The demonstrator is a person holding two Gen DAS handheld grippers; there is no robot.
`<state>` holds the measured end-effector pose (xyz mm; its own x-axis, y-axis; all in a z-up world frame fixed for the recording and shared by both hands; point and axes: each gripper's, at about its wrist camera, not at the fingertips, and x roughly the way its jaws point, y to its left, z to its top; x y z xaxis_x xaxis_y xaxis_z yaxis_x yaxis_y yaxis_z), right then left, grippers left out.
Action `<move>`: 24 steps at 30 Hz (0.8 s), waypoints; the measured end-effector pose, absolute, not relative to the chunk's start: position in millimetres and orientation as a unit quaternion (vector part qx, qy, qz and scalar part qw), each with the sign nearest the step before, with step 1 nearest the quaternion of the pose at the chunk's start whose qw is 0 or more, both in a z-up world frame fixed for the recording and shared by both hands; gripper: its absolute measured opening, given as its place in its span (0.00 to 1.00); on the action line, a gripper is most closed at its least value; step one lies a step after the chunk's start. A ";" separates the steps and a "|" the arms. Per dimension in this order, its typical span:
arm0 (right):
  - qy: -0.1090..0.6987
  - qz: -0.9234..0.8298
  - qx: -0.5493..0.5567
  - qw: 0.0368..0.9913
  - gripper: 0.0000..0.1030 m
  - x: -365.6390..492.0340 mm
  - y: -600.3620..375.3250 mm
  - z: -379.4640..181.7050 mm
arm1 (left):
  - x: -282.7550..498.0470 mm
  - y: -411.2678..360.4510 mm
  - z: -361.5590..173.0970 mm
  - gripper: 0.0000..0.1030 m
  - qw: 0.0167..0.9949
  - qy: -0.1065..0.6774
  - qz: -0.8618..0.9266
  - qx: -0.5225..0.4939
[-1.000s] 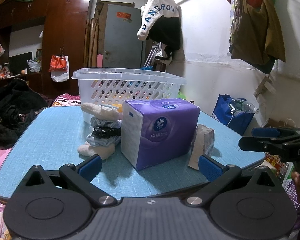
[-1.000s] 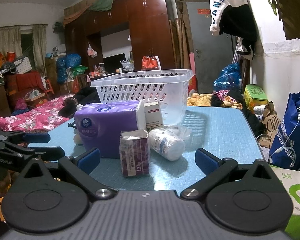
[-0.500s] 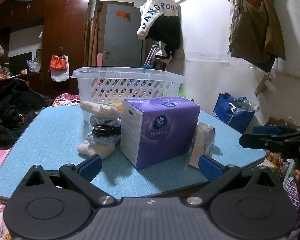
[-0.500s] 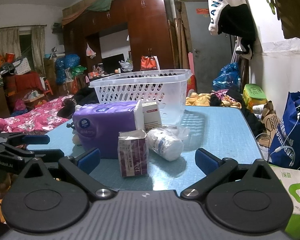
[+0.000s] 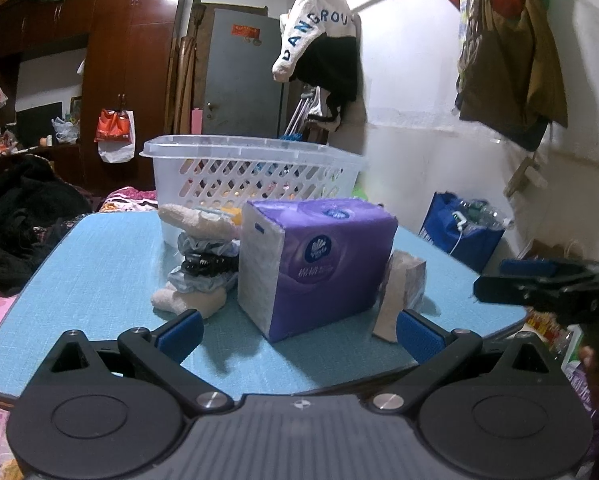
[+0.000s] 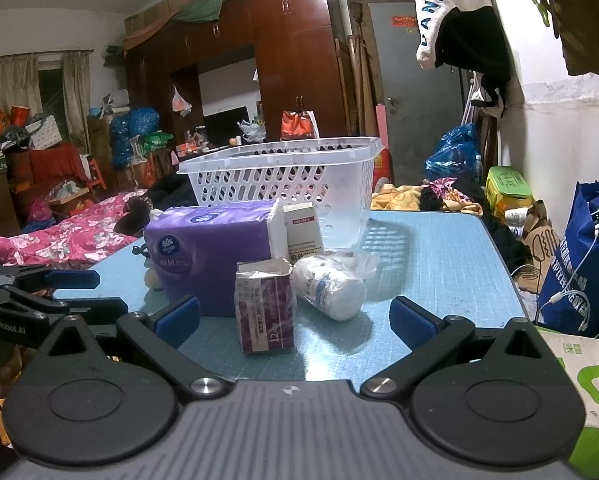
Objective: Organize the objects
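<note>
A purple tissue pack [image 5: 319, 262] [image 6: 209, 250] stands on the blue table [image 5: 99, 264] in front of a white slotted basket [image 5: 251, 174] [image 6: 291, 178]. A rolled pile of socks and cloths [image 5: 199, 264] lies to its left. A small purple box [image 6: 265, 306], a white bottle [image 6: 329, 290] on its side and a white box [image 6: 303, 230] stand near the pack. My left gripper [image 5: 299, 334] is open and empty, short of the pack. My right gripper [image 6: 295, 318] is open and empty, around the near side of the small purple box.
A blue bag [image 6: 587, 268] and a green-white carton [image 6: 587, 380] stand off the table's right edge. A bed with pink covers [image 6: 59, 236] lies to the left. Wardrobes [image 6: 291, 60] and a grey door [image 5: 243, 76] stand behind. Clothes hang on the right wall [image 5: 511, 56].
Both grippers have drifted very slightly; the objects on the table have not moved. Both stay open.
</note>
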<state>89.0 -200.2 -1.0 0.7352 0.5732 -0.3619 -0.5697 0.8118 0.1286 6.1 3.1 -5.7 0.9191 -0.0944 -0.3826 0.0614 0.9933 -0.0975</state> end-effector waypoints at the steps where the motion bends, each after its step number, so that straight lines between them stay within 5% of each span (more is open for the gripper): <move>1: 0.195 0.306 0.004 0.932 1.00 88.8 -200.2 -0.9 | 5.7 3.8 -5.2 1.00 0.980 0.193 -0.038 -0.042; 17: 0.144 0.352 0.031 0.925 1.00 114.7 -197.0 -11.9 | 31.6 19.7 -9.3 1.00 0.985 0.154 -0.065 -0.052; 24: 0.149 0.405 0.045 0.901 1.00 147.5 -180.2 -10.9 | 51.3 20.9 -16.4 0.81 0.986 0.149 -0.060 -0.043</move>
